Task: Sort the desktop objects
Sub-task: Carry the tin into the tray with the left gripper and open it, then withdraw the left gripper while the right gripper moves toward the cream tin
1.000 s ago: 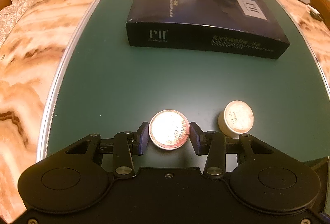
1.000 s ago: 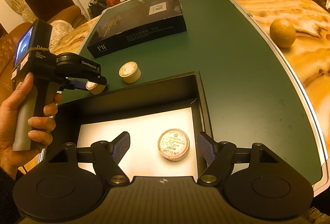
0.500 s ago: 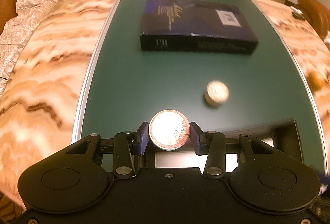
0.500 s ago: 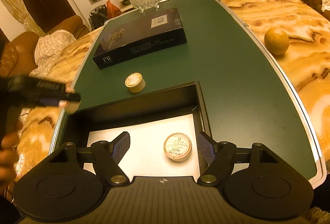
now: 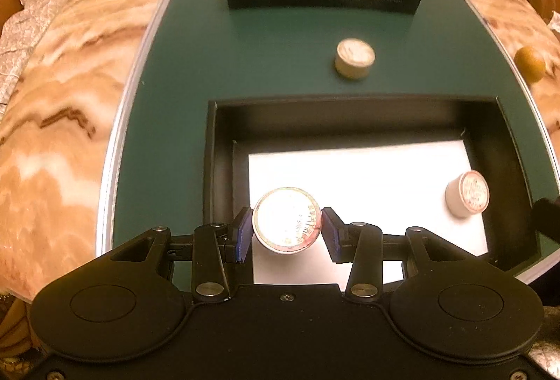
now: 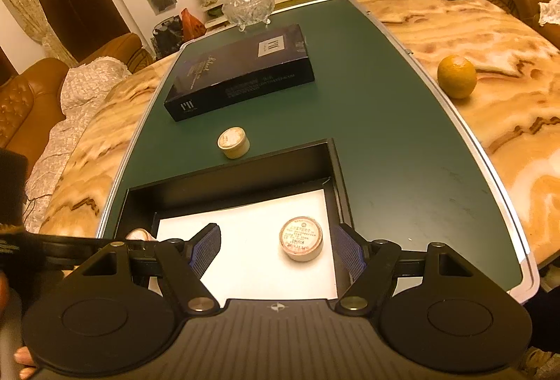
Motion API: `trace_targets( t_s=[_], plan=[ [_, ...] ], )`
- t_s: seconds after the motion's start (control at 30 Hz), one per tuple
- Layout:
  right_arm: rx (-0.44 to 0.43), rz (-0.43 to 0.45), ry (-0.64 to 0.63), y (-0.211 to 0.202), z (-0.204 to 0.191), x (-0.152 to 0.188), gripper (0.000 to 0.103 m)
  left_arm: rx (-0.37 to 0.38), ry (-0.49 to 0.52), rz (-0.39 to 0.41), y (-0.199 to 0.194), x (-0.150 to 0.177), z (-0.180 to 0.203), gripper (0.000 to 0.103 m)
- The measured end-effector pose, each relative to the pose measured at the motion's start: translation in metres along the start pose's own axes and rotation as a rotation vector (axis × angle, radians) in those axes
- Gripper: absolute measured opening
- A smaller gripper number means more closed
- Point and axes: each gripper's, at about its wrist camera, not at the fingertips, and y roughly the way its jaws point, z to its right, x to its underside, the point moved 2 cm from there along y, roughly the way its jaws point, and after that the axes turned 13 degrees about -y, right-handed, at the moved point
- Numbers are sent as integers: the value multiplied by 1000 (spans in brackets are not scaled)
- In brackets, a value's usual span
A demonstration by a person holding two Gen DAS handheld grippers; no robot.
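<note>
The left gripper [image 5: 286,229] has its jaws closed narrowly on a round tin [image 5: 286,224], pads pressed to its sides and the printed lid facing the camera. The tin hangs over the near-left corner of the black tray [image 5: 350,107], above the white liner [image 5: 367,177] and not yet resting on it — so the coming move looks like a short drop straight down, then a release. Being round, the tin has no long axis to line up; its flat base only needs to meet the liner level.

The right gripper [image 6: 276,248] has its jaws spread wide and holds nothing. It hovers over the near edge of the tray, and a second tin [image 6: 301,238] sits on the liner between and just beyond its pads, touching neither, toward the tray's right wall.

A third tin [image 6: 233,142], cream-coloured, stands on the green mat [image 6: 385,135] just beyond the tray's far wall, still unsorted. Neither gripper is clearly closer to it, but the empty right one is probably the natural choice to fetch it.

Farther along the mat lies a dark flat box [image 6: 241,75], with a glass bowl [image 6: 249,2] at the mat's far edge. An orange [image 6: 456,76] rests on the marble worktop [image 6: 472,30], beyond the mat's right edge.
</note>
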Motion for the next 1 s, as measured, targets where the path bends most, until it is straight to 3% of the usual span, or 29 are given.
trace_targets(
  t_s=[0.3, 1.0],
  plan=[
    [4, 1, -3, -3, -1, 1, 75, -28, -12, -2, 11, 5, -4, 41],
    [11, -5, -7, 0, -6, 0, 75, -12, -13, 4, 20, 8, -2, 43]
  ],
)
